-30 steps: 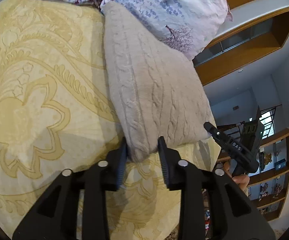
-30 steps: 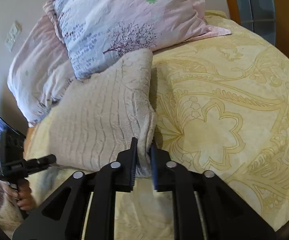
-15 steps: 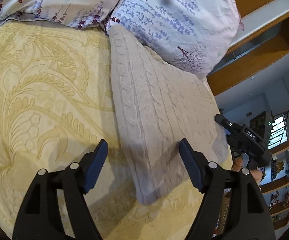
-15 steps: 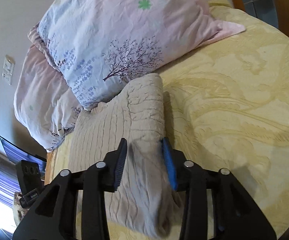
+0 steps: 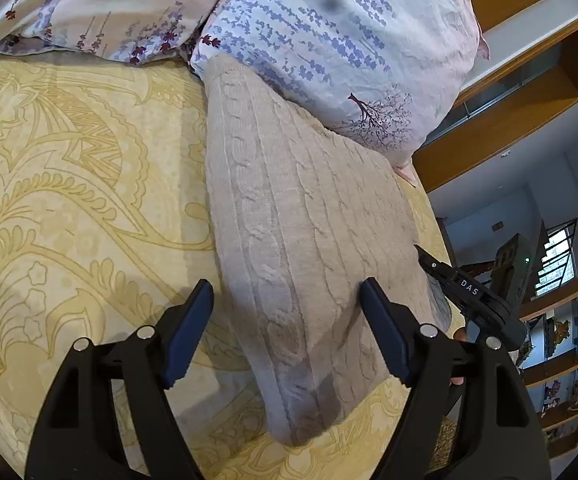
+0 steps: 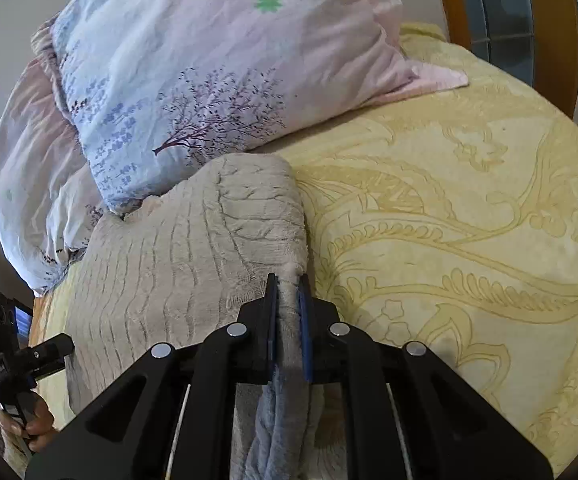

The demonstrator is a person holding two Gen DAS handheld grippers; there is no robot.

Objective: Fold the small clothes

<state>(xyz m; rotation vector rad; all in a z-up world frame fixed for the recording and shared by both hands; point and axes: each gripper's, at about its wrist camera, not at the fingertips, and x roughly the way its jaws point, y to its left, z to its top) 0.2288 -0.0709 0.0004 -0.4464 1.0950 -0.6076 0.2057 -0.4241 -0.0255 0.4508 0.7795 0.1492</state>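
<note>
- Left wrist view: the left gripper (image 5: 287, 322) hangs with its blue-padded jaws spread wide and gripping nothing, straddling the near corner of the cable-knit sweater (image 5: 305, 248) without pinching it. Judged from this, it is lining up for a fresh hold on that end.
- The sweater, beige and already folded into a long panel, lies on the yellow patterned bedspread (image 5: 69, 200); its far end touches the floral pillow (image 5: 329, 40), its near end reaches toward the bed's edge.
- Right of the sweater in this view, the right gripper (image 5: 469, 292) shows only as a black tip against the room, with a bit of a finger below it; its jaws cannot be read here.
- Right wrist view: left of the sweater (image 6: 193, 248), the left gripper (image 6: 49, 354) pokes in at the frame edge, partly cut off.
- The right gripper (image 6: 288, 312) is clamped on the sweater's thick folded edge, the side away from the pillow (image 6: 217, 80), probably to keep the layers together for the next fold.
- Layers under the clamp are bunched; how many are caught is hard to tell.
- Right of the sweater lies bare bedspread (image 6: 469, 240).
</note>
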